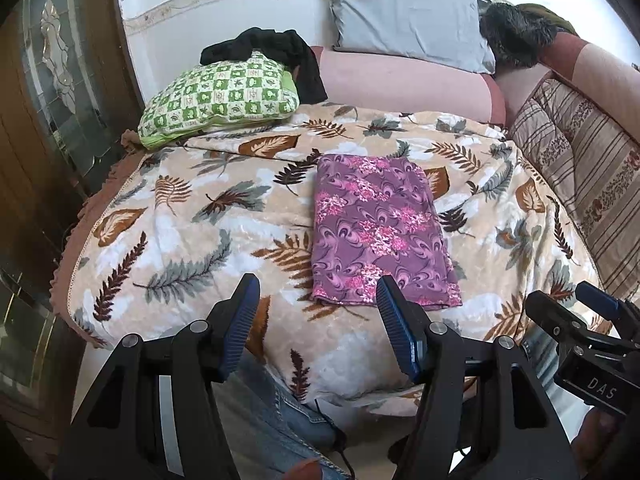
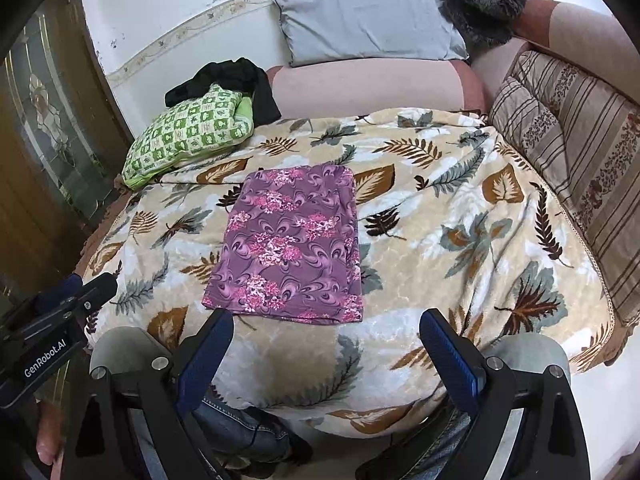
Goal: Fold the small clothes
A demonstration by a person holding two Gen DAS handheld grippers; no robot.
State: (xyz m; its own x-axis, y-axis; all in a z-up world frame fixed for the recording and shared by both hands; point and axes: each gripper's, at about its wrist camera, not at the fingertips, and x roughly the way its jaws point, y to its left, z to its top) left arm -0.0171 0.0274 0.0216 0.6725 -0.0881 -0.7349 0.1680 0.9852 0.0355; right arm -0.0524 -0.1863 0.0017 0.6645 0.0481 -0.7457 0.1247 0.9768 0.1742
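Beyond both spread grippers lies folded cloth.

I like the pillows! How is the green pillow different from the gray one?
The green pillow has a checkered pattern; the gray pillow is plain. The green one lies flat on the leaf blanket; the gray one leans against the wall. The gray one looks bigger. Both are soft and rectangular.

Both tongs are matte black frames with round silver screws and ribbed blue finger pads; the right tongs read "DAS", the left tongs "GenRobot.AI"; blue denim jeans cover the legs.
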